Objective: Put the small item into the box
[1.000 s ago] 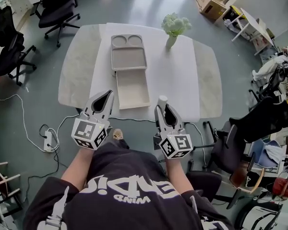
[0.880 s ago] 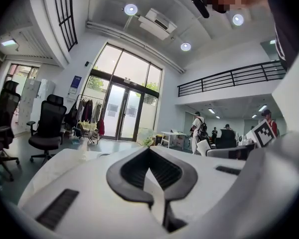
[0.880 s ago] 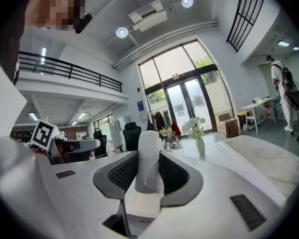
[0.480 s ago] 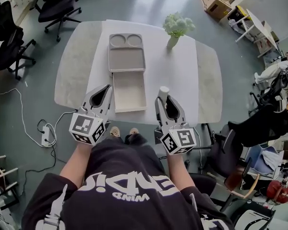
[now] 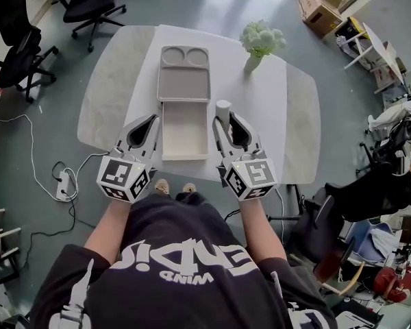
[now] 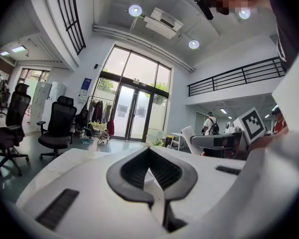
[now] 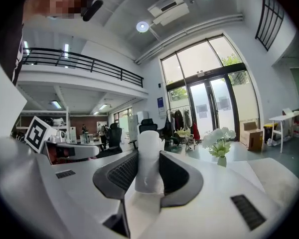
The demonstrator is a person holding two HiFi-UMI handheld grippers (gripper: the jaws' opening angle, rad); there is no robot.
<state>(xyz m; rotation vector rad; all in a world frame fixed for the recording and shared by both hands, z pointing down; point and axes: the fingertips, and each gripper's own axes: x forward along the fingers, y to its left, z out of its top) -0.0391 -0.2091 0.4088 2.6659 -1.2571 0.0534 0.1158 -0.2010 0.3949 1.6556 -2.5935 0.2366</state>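
Floor point(image 5: 212, 2) of smooth grey lay all round a pale worktop point(image 5: 260, 115), with two dark office chairs point(image 5: 89, 5) off its far left corner, cardboard cartons point(image 5: 322, 9) at the far right, and a white power strip point(image 5: 61, 186) with its cable on the near left. On the worktop's middle strip sat the beige box point(image 5: 185, 132), lying open in two joined halves: the far half had two round hollows and one wide one, and the near half was a plain, empty rectangular tray. A vase of pale green flowers point(image 5: 260, 43) stood to the right of the far half, apart from it. The person stood at the near edge with both arms forward. The left gripper point(image 5: 151, 120) hung just beside the tray's left wall, its jaws brought together at the tips with nothing between them. The right gripper point(image 5: 226, 120) was just off the tray's right wall, near where the two halves joined. Its jaws were clamped on the small item point(image 7: 150, 158), a white, upright, roughly cylindrical piece whose top stood out past the jaw tips. The small item was outside the box, above the worktop at the tray's far right corner; whether it touched the surface could not be told.
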